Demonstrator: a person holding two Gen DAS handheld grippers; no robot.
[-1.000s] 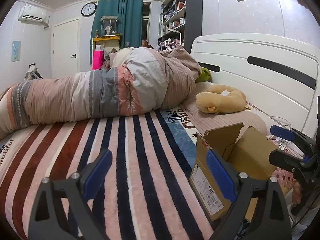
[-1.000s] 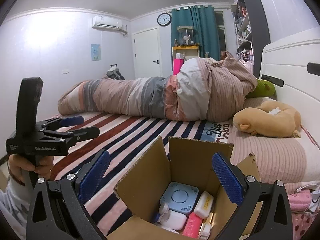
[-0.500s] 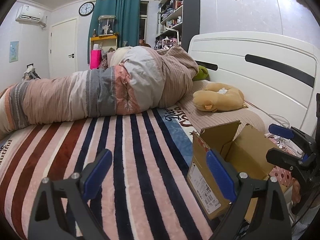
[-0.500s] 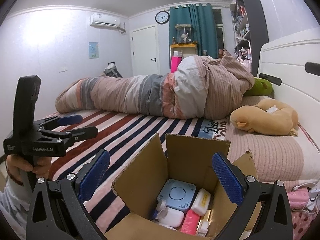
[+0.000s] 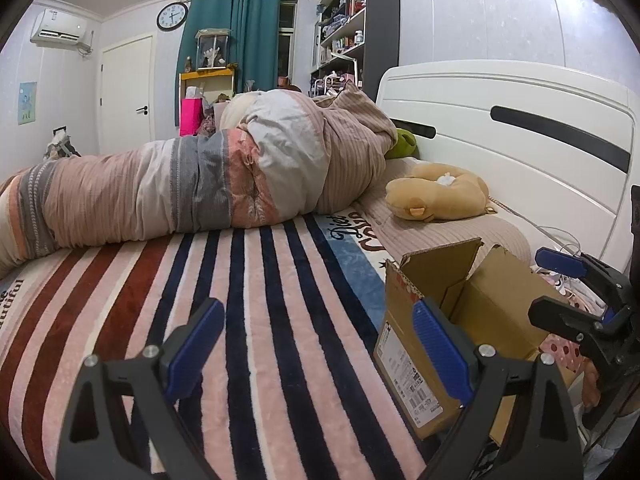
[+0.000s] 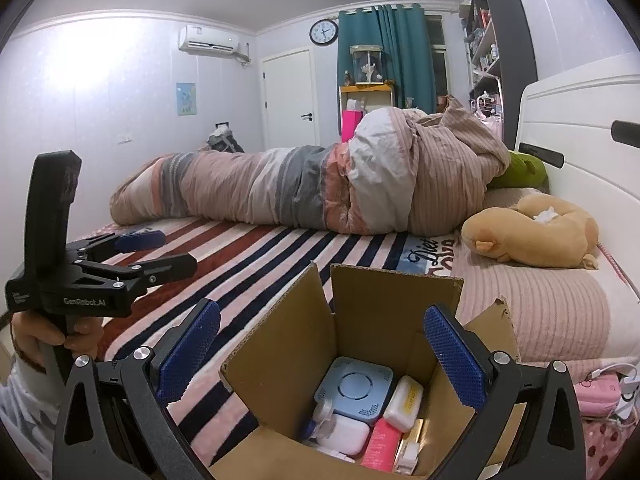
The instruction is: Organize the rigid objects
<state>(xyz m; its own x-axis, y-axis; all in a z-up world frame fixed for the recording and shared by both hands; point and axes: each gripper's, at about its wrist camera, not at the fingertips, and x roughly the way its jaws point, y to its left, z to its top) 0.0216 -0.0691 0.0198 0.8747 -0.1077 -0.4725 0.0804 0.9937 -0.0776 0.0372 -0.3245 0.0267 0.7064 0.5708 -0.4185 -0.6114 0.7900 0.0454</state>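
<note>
An open brown cardboard box (image 6: pixel 380 300) stands on the striped bed cover. Inside it lie a pale blue square device (image 6: pixel 354 386), a white and yellow pack (image 6: pixel 404 396), a white case (image 6: pixel 344 434) and a pink tube (image 6: pixel 380 446). My right gripper (image 6: pixel 322 316) hangs open just above the box mouth with nothing between its blue pads. My left gripper (image 5: pixel 316 320) is open and empty over the striped cover, left of the box (image 5: pixel 404 364). Each gripper also shows in the other view: the left gripper (image 6: pixel 172 250), held by a hand, and the right gripper (image 5: pixel 540 284).
A rolled pink and grey duvet (image 5: pixel 200 184) lies across the far side of the bed. A tan plush toy (image 5: pixel 436 196) rests by the white headboard (image 5: pixel 520 128). A pink gadget with cables (image 6: pixel 596 392) lies right of the box. The striped cover (image 5: pixel 260 320) spreads left of the box.
</note>
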